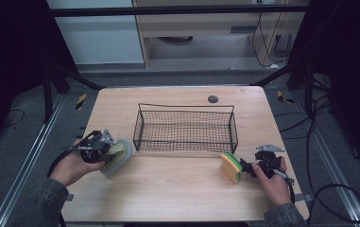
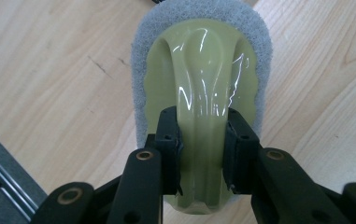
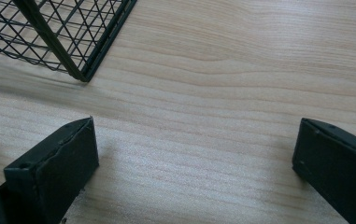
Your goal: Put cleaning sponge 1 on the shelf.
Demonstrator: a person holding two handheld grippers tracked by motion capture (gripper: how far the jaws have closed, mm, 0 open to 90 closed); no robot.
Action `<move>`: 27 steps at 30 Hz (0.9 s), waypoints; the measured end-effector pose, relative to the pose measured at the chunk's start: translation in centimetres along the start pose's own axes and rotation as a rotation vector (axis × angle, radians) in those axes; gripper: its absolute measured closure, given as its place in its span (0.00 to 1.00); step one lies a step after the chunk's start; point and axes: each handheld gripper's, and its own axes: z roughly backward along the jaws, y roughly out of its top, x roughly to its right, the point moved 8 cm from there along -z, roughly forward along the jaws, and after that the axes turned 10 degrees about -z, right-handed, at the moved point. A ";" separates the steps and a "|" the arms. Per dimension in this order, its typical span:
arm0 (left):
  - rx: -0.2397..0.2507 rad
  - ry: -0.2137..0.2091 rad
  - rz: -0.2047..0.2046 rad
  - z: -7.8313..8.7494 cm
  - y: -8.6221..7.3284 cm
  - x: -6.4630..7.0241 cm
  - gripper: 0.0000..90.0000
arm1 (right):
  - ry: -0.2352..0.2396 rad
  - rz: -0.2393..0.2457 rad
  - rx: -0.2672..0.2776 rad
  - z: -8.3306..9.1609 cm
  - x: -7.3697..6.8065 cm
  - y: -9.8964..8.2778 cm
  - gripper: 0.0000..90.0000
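Observation:
A pale green scrubber (image 1: 117, 154) with a grey pad lies near the table's left side. My left gripper (image 1: 103, 147) is shut on its glossy ridged handle (image 2: 203, 84), and the grey pad (image 2: 140, 84) rests on the wood. A yellow sponge with a green face (image 1: 231, 167) stands on edge at the right. My right gripper (image 1: 247, 167) sits just right of it. Its jaws are wide open (image 3: 194, 135) over bare wood, and a sliver of green shows at that view's left edge. An empty black wire basket (image 1: 187, 106) stands mid-table between them.
The basket's near corner (image 3: 80, 70) lies just ahead and left of the right jaws. A small dark round mark (image 1: 212, 99) sits behind the basket. Bare wood (image 1: 168, 189) runs along the table's front, and the table's edges are close to both hands.

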 end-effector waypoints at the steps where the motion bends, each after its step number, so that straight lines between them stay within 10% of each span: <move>1: 0.011 0.008 -0.008 0.1 0.1 0.0 0.78 | 0.000 0.000 0.000 0.0 0.0 0.0 0.01; 10: 0.082 0.079 -0.024 1.5 0.6 -0.7 0.78 | 0.000 0.000 0.000 0.0 0.0 0.0 0.01; 27: 0.056 0.117 -0.063 2.2 0.9 -2.3 0.78 | 0.005 0.007 -0.002 0.0 0.0 0.0 0.00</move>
